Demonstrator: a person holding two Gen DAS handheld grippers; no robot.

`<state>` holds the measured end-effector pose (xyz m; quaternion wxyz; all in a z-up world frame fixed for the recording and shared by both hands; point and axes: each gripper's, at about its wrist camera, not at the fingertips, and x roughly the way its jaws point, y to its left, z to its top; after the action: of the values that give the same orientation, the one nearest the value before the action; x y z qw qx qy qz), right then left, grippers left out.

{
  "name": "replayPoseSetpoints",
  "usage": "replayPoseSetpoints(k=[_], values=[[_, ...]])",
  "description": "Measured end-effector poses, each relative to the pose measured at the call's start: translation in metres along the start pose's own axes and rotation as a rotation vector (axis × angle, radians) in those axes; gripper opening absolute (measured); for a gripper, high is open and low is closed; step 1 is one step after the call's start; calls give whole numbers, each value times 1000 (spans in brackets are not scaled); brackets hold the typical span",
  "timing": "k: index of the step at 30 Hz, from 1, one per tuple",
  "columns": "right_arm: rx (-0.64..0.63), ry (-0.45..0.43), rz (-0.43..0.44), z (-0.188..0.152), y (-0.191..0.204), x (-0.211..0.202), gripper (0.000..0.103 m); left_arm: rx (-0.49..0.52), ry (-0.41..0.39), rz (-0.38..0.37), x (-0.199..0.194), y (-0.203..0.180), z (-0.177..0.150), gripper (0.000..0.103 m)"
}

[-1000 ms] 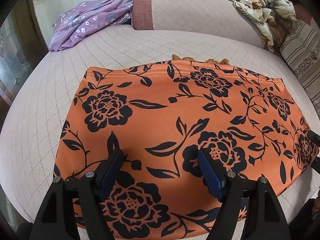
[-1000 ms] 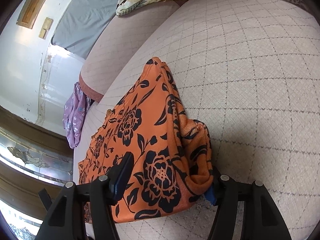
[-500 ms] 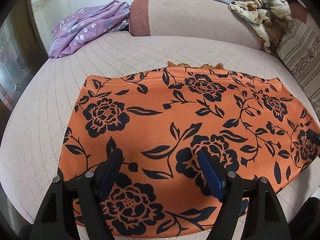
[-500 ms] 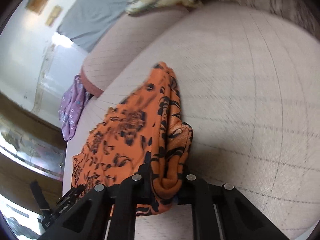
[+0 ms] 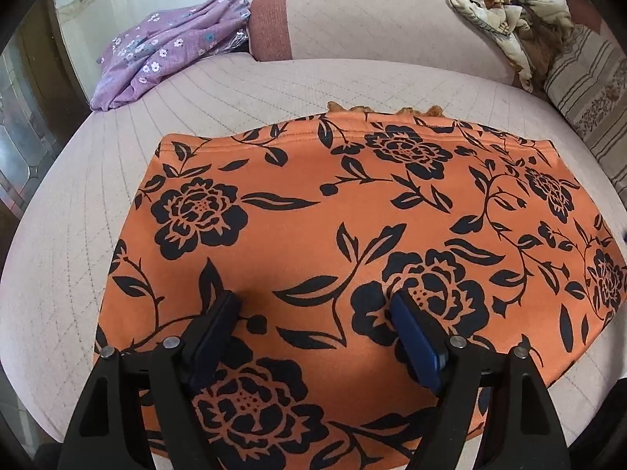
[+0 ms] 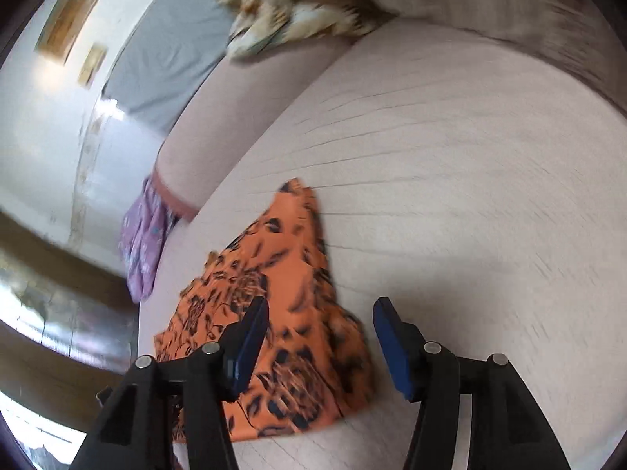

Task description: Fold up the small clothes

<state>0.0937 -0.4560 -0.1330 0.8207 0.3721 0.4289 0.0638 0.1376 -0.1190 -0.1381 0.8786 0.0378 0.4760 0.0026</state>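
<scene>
Lying flat on a pale quilted cushion [image 5: 274, 90], an orange cloth [image 5: 352, 227] w/ black flowers & leaves fills most of the left wrist view, smooth, its far hem straight w/ a bit of orange frill poking out behind. Left gripper [image 5: 317, 309] hovers over the near part, jaws wide apart & opening, gripping nothing. Right gripper [image 6: 321, 309], seen in a blurred view, is opening too; the cloth's bunched right end [image 6: 313, 333] sits between & below the jaws, pads not pressing it. Behind: a purple flowered garment [image 5: 168, 51] at the cushion's far left, a cream patterned bundle [image 5: 509, 4] far right beside a striped pillow [image 5: 588, 98], grey fabric [image 6: 168, 51] & white wall.
</scene>
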Motion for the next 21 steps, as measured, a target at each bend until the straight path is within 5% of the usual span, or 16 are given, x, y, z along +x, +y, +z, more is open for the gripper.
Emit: replayPoseSetpoints(k=[8, 11, 15, 21], values=[[-101, 263, 5, 73, 28, 122, 59, 9, -3, -5, 4, 1, 0, 85], [-164, 305, -24, 79, 46, 146, 26, 13, -9, -11, 5, 3, 0, 87], [-238, 177, -198, 80, 54, 141, 21, 18, -21, -5, 6, 2, -1, 89], [-183, 45, -228, 75, 56, 100, 32, 20, -23, -3, 8, 1, -1, 89]])
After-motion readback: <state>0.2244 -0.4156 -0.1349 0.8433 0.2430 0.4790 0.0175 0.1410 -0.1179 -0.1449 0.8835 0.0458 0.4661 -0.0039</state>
